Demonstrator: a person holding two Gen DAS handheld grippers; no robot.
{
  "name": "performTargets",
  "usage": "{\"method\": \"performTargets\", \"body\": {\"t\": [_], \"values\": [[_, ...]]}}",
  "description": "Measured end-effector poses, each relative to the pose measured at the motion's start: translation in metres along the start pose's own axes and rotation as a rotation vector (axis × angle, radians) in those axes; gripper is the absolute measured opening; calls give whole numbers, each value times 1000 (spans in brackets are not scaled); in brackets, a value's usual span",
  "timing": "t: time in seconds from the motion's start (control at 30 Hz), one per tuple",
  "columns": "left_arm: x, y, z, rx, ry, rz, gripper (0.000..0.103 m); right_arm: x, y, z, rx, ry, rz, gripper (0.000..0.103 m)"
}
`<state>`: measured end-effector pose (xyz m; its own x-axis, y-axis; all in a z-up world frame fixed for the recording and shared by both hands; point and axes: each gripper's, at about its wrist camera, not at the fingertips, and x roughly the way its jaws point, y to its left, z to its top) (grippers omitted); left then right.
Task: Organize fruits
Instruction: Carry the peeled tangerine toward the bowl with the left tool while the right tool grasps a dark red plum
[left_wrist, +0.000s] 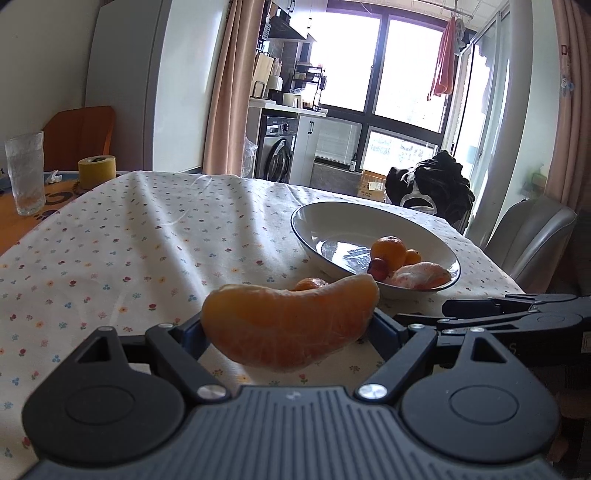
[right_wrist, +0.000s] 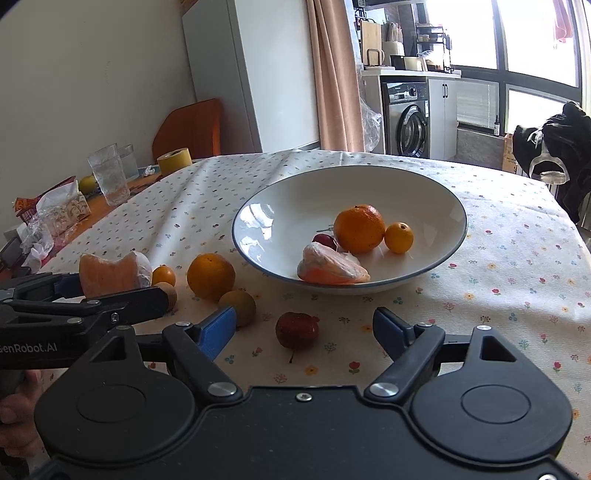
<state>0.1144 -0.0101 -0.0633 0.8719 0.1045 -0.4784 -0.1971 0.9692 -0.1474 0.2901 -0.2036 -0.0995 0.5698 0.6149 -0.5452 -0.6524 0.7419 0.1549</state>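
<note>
My left gripper (left_wrist: 290, 328) clamps a peeled orange segment (left_wrist: 291, 326); my right gripper (right_wrist: 304, 332) gapes wide. Next: carry segment to bowl (left_wrist: 314, 218), centre-right.

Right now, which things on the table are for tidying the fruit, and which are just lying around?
For the job: peeled orange segment in the left tongs; white bowl with dark rim; whole orange on the cloth; small dark red fruit; open right tongs.

Just lying about: clear ribbed glass; yellow tape roll; crumpled snack wrappers.
</note>
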Motion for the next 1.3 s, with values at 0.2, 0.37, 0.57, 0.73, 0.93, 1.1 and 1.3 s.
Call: {"method": "performTargets", "body": {"t": [0.2,0.37,0.57,0.73,0.93,1.1,1.3], "values": [[-4,6,1,-6,-12,4,86,13,8,-2,-29,34,-12,57],[-4,9,2,-12,-16,11,86,11,21,0,-105,40,-18,23],[-4,13,9,-17,-30,23,86,-4,21,9,-95,-4,1,23],[0,12,17,-24,-34,36,86,-18,21,18,-100,-52,15,23],[5,5,27,-13,-50,33,86,-30,11,23,-89,-88,22,23],[9,-2,34,6,-60,13,86,-37,5,31,-79,-116,22,23],[14,-9,43,19,-75,2,86,-45,-2,39,-88,-153,-4,23]]}}
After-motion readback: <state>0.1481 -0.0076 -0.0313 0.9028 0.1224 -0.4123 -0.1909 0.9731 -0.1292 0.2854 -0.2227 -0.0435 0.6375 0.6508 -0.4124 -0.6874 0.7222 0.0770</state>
